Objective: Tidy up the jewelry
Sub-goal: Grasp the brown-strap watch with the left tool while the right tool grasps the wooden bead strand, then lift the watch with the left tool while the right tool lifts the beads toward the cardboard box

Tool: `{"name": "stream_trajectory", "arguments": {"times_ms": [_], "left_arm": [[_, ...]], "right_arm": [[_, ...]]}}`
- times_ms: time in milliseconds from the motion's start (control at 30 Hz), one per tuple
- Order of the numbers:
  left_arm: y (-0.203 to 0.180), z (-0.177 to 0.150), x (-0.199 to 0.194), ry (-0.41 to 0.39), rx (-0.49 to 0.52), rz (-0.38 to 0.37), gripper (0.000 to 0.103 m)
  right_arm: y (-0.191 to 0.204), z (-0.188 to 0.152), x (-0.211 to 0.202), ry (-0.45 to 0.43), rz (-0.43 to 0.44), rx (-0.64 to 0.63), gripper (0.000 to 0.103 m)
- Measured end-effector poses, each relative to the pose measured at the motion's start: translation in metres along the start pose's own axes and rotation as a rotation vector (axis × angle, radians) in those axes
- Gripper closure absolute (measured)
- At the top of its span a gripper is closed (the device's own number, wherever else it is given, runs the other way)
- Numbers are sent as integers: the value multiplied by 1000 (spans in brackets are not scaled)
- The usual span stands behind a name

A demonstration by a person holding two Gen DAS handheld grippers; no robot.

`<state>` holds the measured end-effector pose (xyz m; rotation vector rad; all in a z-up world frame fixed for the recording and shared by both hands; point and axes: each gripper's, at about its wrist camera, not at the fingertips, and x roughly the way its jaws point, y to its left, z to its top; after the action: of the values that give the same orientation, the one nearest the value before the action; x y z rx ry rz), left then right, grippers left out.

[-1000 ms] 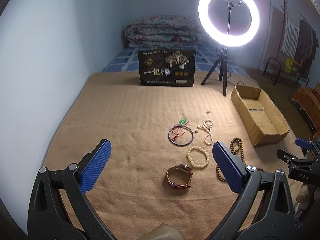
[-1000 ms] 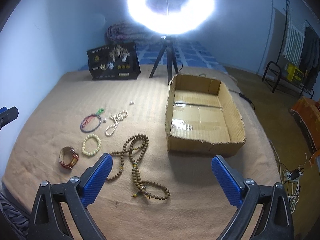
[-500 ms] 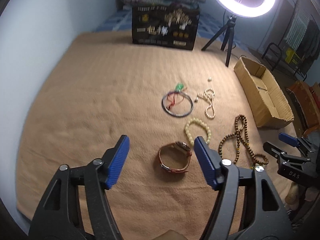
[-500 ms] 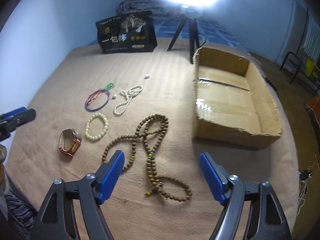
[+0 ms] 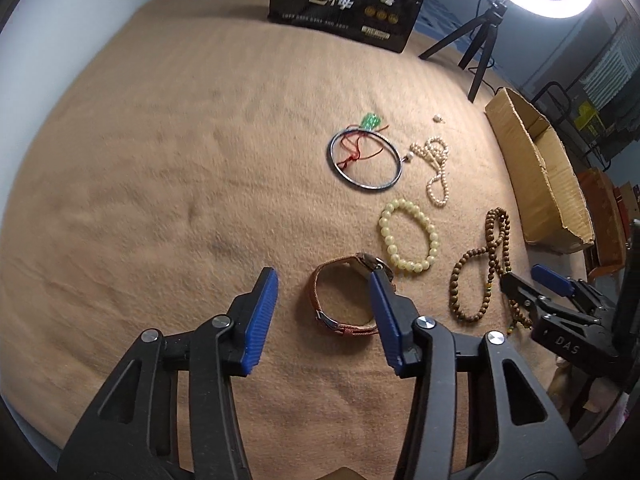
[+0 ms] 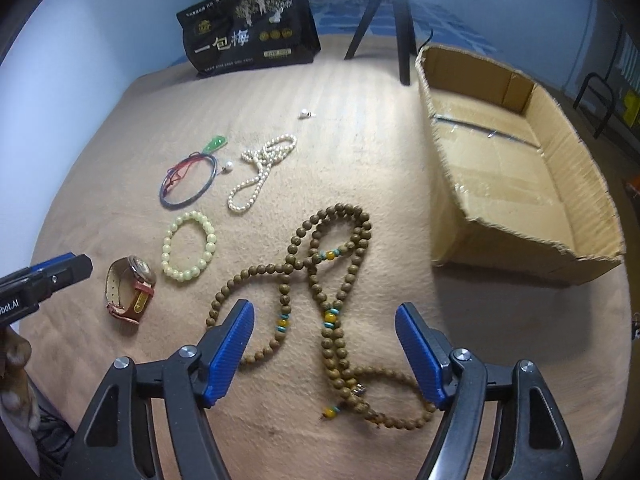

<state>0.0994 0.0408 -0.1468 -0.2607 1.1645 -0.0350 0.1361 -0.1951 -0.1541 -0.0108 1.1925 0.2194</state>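
Both grippers have dropped closer, fingers spread, gripping nothing. Left gripper (image 5: 324, 312) brackets the brown leather-strap watch (image 5: 347, 295): light, stiff loop, best pinched across its strap. Right gripper (image 6: 325, 350) straddles the limp brown wooden bead necklace (image 6: 320, 300). Only the right view shows inside the cardboard box (image 6: 516, 240).

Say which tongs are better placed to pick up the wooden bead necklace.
Right. The open right tongs straddle the wooden bead necklace; the open left tongs sit over the watch.
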Motion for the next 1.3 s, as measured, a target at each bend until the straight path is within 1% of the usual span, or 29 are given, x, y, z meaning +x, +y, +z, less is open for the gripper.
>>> {"name": "stream_trajectory", "arguments": {"times_ms": [100, 233, 300, 433, 533, 567, 700, 800, 867, 900, 967, 1067, 1100, 1167, 1233, 1300], "left_arm": [[0, -1, 5, 15, 3, -8, 55], [0, 0, 12, 42, -10, -27, 62], [1, 0, 17, 55, -20, -33, 63], [0, -1, 22, 69, -16, -35, 64], [-2, -2, 26, 81, -8, -33, 69], [-3, -2, 28, 85, -6, -33, 70], [-1, -4, 34, 105, -6, -26, 72], [0, -5, 38, 116, -6, -14, 75], [2, -5, 43, 128, -17, -13, 79], [3, -5, 45, 132, -23, -12, 80], [6, -4, 49, 138, -32, -7, 88], [8, -3, 51, 135, -35, -3, 94], [8, -3, 51, 132, -35, 0, 96], [8, -2, 51, 130, -39, 0, 97], [8, -2, 49, 123, -38, 4, 98], [6, -1, 47, 112, -32, 8, 99]], "right_arm": [[2, 2, 11, 23, -2, 10, 28], [-3, 7, 23, 46, 25, 75, 28], [-5, 9, 28, 54, 25, 96, 28], [-3, 12, 34, 60, -4, 87, 27], [-1, 14, 37, 64, -17, 71, 26], [1, 15, 38, 66, -23, 62, 26], [8, 16, 40, 69, -51, 24, 30], [13, 15, 40, 66, -68, -6, 39], [15, 15, 39, 65, -68, -21, 48], [15, 13, 37, 65, -64, -25, 51], [16, 13, 36, 67, -48, -41, 65], [21, 11, 36, 71, -27, -69, 77], [23, 11, 36, 70, -27, -76, 79], [26, 11, 36, 69, -24, -89, 89], [23, 10, 34, 70, -9, -89, 92], [18, 8, 31, 67, 13, -77, 92]]}}
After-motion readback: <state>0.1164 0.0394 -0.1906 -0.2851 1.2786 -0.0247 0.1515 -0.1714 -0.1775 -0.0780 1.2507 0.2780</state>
